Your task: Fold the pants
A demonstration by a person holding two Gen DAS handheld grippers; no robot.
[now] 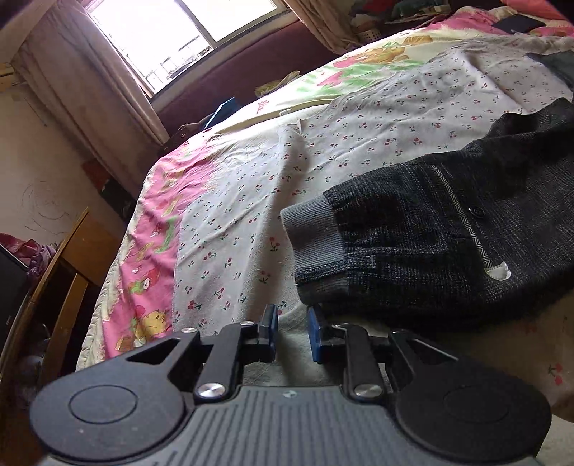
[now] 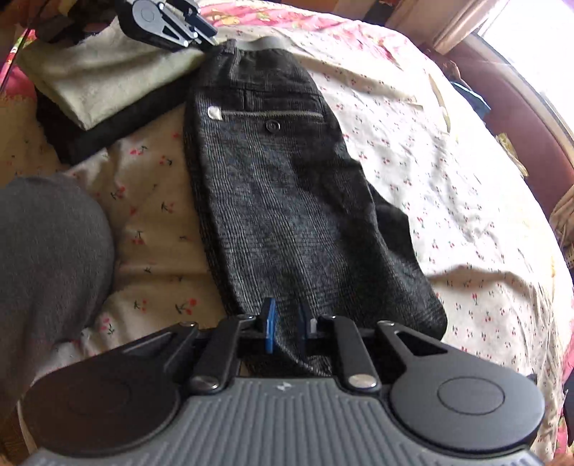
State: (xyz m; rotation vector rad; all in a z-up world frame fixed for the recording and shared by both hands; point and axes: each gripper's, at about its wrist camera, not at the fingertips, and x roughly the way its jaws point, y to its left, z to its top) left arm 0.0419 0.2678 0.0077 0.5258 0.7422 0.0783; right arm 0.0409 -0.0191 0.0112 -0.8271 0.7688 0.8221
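Observation:
Dark grey checked pants (image 2: 272, 200) lie folded lengthwise on a bed, with the grey ribbed waistband (image 2: 265, 42) at the far end. In the left wrist view the pants (image 1: 448, 236) lie to the right and the waistband (image 1: 315, 243) faces me. My left gripper (image 1: 292, 331) is open with a narrow gap, empty, just below the waistband corner; it also shows in the right wrist view (image 2: 206, 30). My right gripper (image 2: 287, 322) is open with a narrow gap. It sits over the near end of the pants, with dark cloth between its blue pads (image 2: 269, 322).
The bed is covered by a white cherry-print sheet (image 2: 448, 186) over a pink cartoon quilt (image 1: 150, 229). Folded pale and dark cloths (image 2: 107, 82) lie left of the pants. A grey-clad limb (image 2: 46, 258) is at the left. A wooden chair (image 1: 68, 272) stands beside the bed.

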